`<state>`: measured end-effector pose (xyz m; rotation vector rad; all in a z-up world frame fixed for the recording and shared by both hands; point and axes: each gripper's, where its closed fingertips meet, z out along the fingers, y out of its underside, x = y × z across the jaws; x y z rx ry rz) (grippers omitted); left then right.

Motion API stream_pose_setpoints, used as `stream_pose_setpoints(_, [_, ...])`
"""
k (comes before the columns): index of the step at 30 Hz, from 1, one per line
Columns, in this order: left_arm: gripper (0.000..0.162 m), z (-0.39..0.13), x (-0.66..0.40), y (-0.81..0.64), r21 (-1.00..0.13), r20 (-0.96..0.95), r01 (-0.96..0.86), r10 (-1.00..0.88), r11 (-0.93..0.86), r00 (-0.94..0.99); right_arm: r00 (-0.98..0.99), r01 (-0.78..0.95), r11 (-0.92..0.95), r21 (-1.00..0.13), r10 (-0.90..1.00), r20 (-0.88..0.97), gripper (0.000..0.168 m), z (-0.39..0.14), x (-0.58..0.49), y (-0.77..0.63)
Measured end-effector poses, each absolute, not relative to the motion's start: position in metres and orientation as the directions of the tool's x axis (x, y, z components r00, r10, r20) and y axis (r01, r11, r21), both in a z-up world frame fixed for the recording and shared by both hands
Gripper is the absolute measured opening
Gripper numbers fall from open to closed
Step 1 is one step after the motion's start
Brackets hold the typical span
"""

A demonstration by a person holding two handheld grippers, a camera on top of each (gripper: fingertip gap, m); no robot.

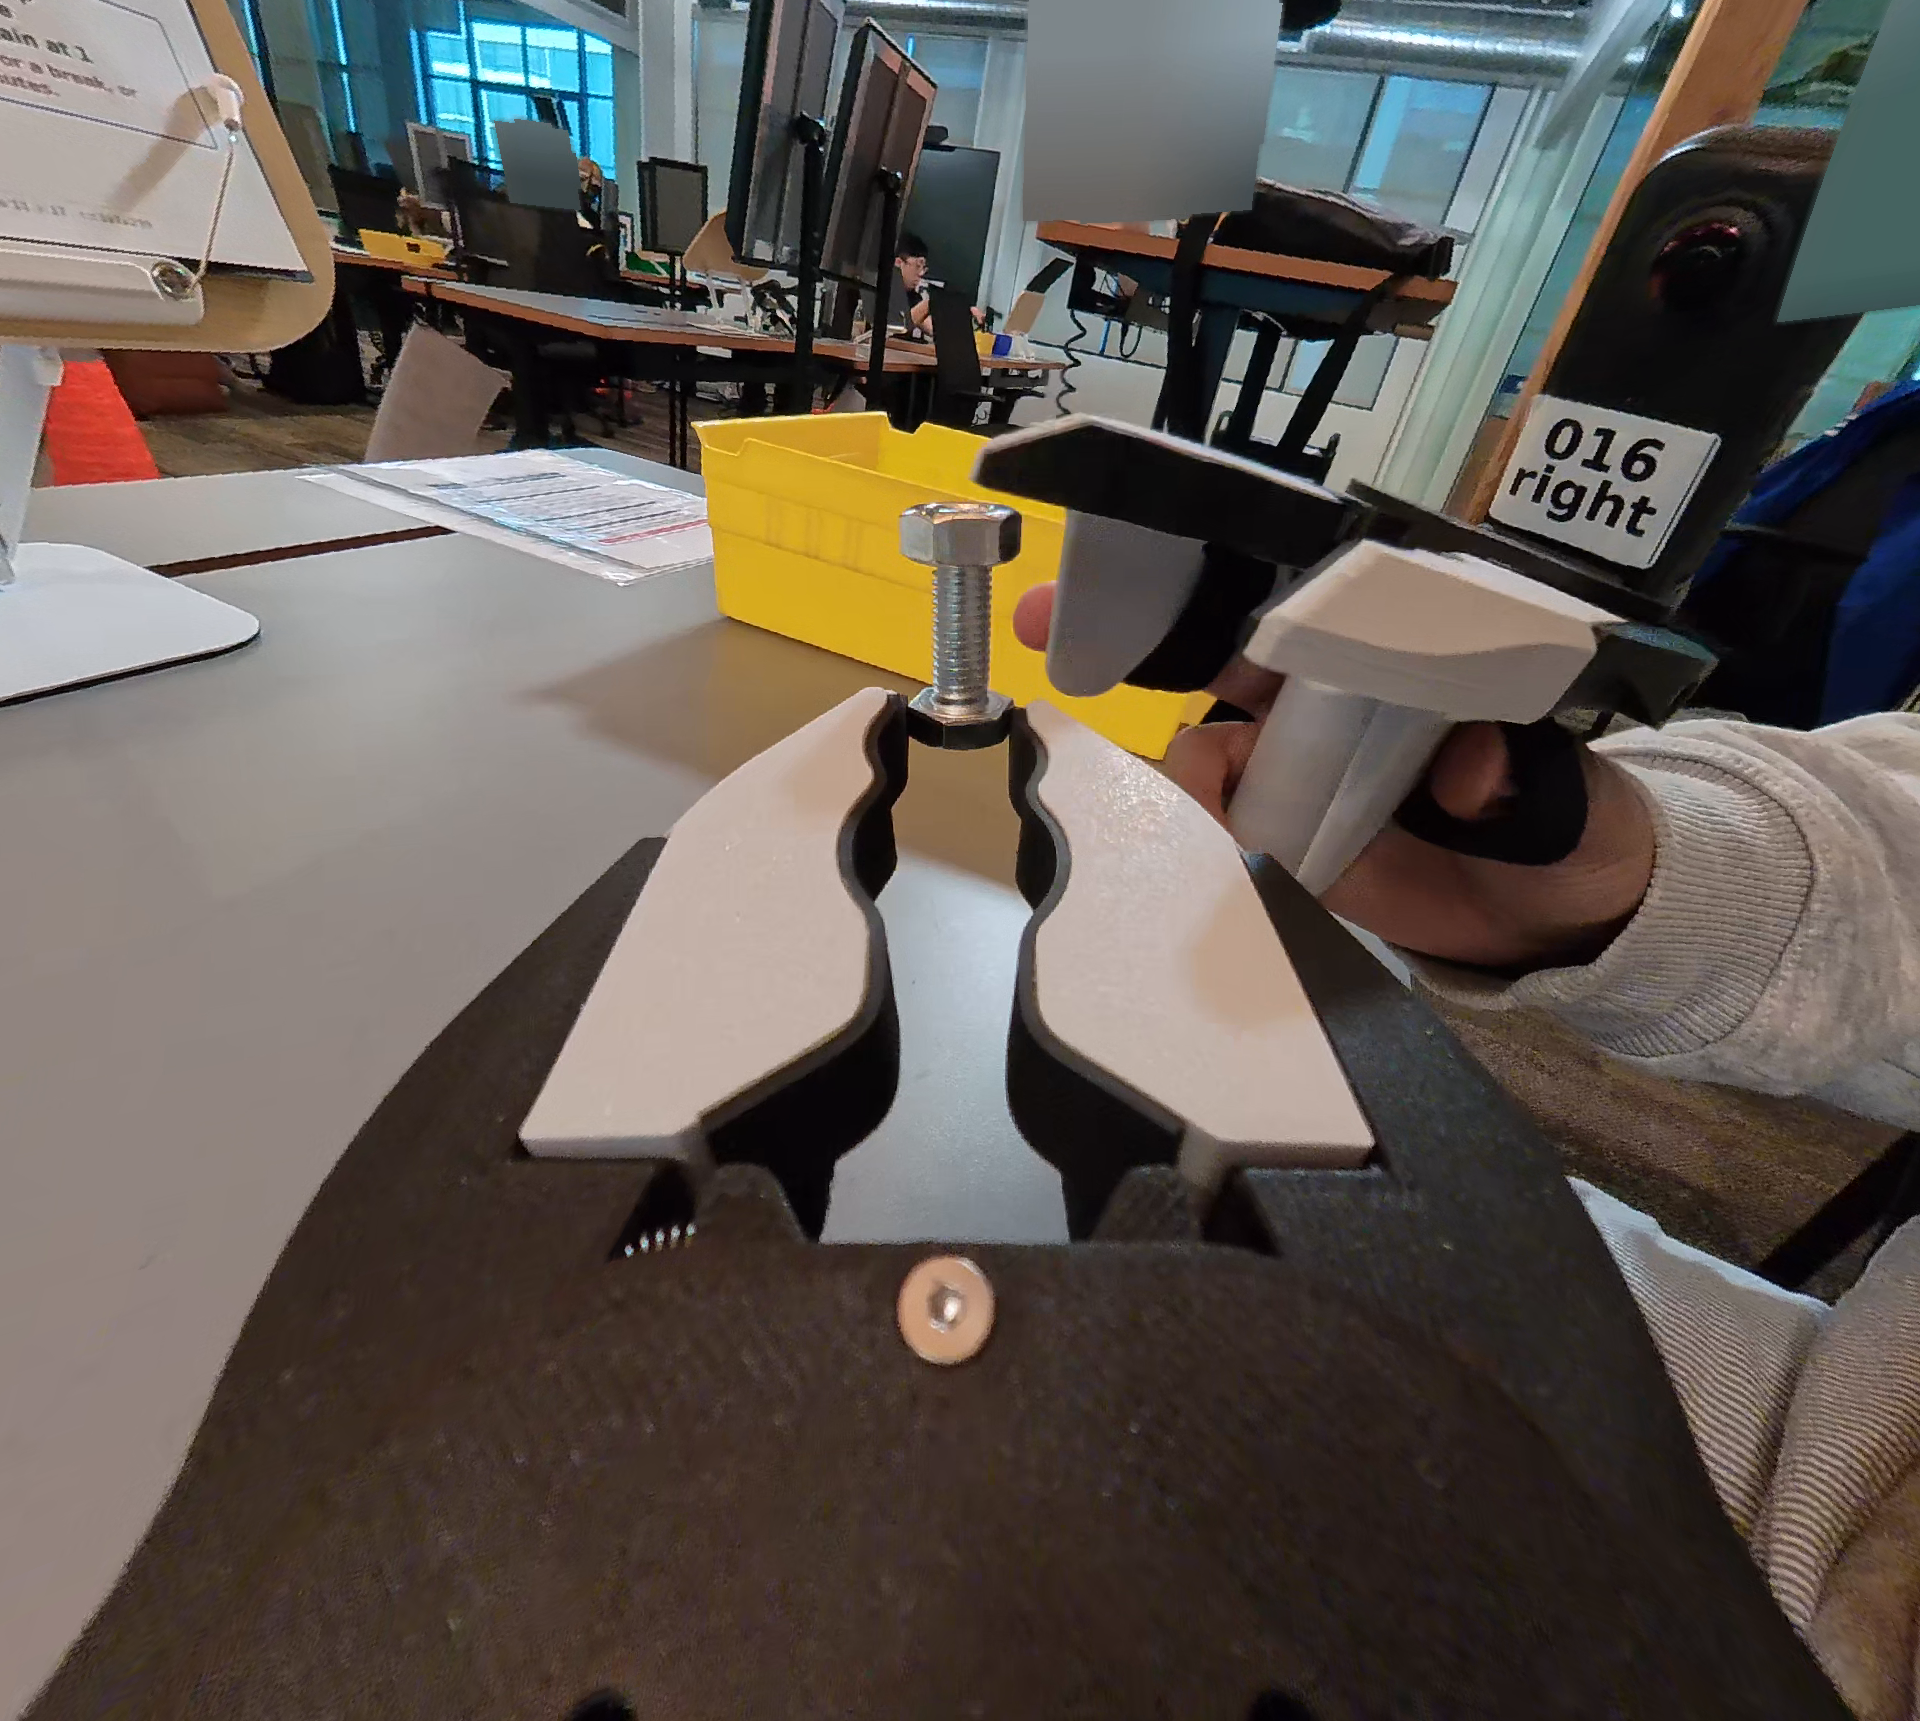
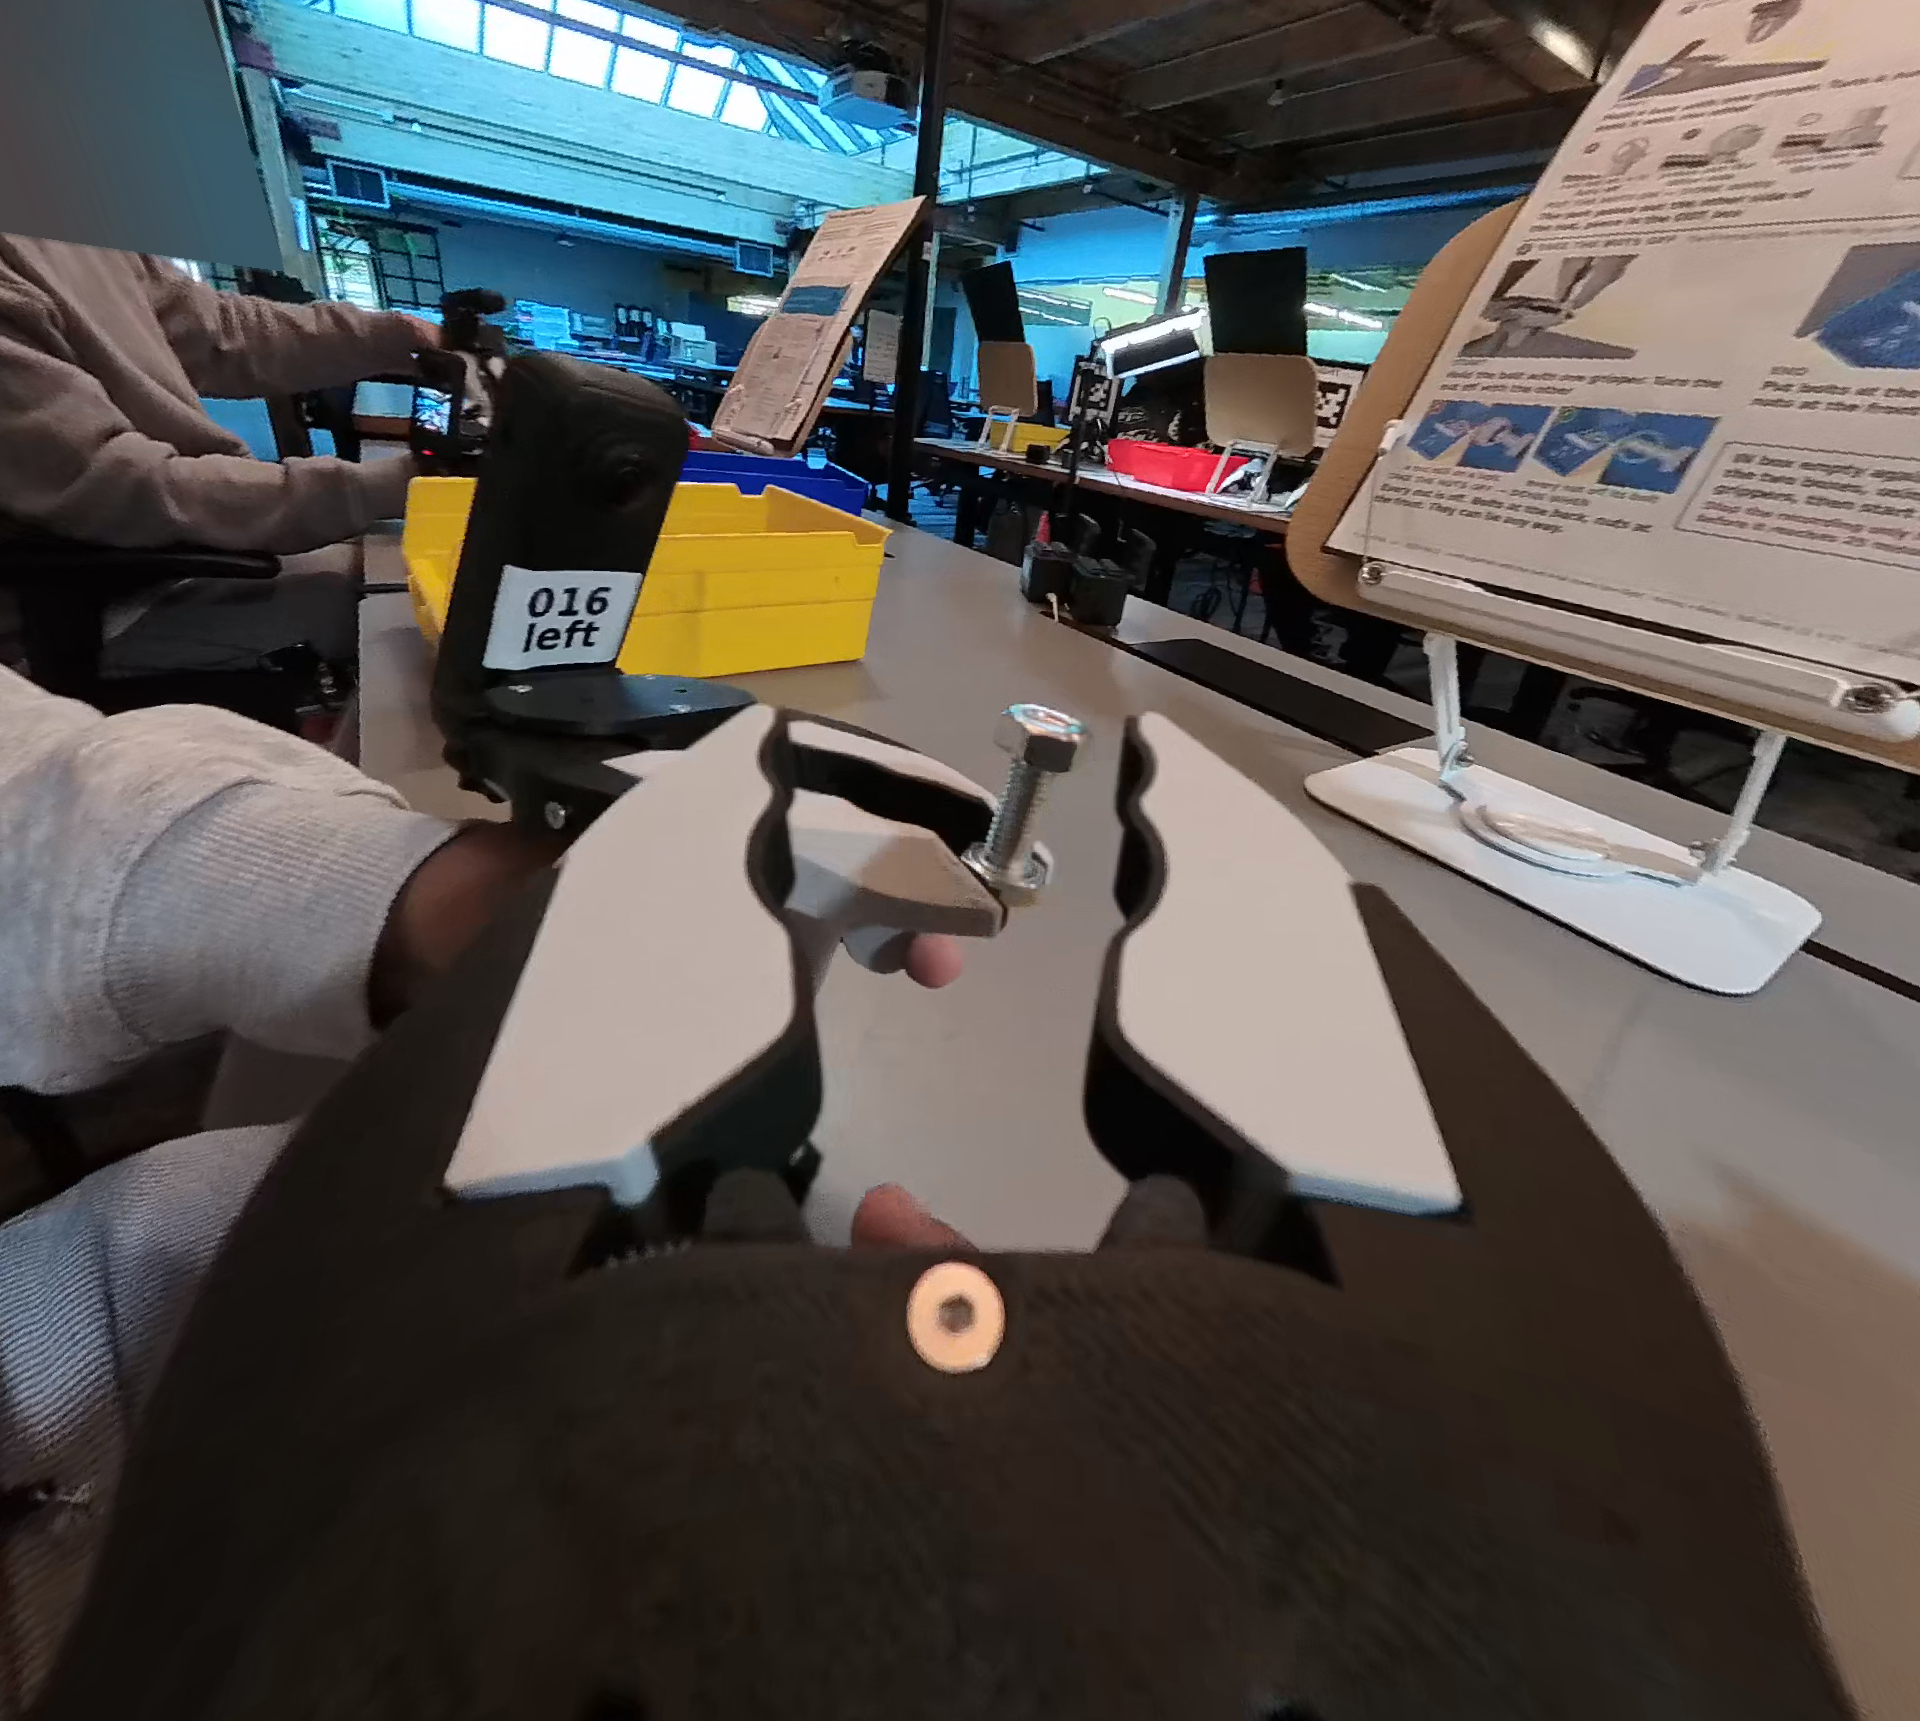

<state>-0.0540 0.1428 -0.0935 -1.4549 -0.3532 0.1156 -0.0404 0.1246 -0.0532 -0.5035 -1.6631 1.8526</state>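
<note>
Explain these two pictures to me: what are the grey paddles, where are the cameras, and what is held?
There is no robot. A person holds a hand-held gripper in each hand, and each carries a camera looking along its two grey fingers. In the left wrist view, the left gripper pinches the nut at the bottom of a bolt, head up. The right gripper is beside it. In the right wrist view, the right gripper is open around the bolt, not touching. On the table stand a yellow bin and a sheet stand.
</note>
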Motion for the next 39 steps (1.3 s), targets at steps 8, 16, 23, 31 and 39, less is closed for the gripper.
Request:
stream_pose_setpoints(8, [0.019,-0.093,-0.055,0.142,-0.982,0.174,0.143,0.289,0.126,0.941,-0.803,-0.160,-0.016,-0.987,0.583,0.121,0.020,-0.057,-0.029,0.118])
stream_pose_setpoints(16, [0.019,-0.093,-0.054,0.142,-0.983,0.168,0.138,0.288,0.123,0.943,-0.762,-0.151,-0.032,-0.988,0.640,0.096,0.065,-0.058,-0.041,0.122])
stream_pose_setpoints(23, [0.019,-0.093,-0.055,0.142,-0.982,0.174,0.143,0.288,0.126,0.942,-0.776,-0.177,-0.010,-0.984,0.617,0.133,0.021,-0.055,-0.033,0.123])
stream_pose_setpoints(31, [0.019,-0.093,-0.054,0.143,-0.983,0.169,0.139,0.286,0.122,0.943,-0.764,-0.132,-0.038,-0.990,0.641,0.077,0.064,-0.060,-0.043,0.123])
stream_pose_setpoints(39, [0.019,-0.093,-0.054,0.143,-0.983,0.170,0.140,0.286,0.123,0.943,-0.753,-0.192,-0.015,-0.981,0.643,0.137,0.023,-0.052,-0.036,0.129])
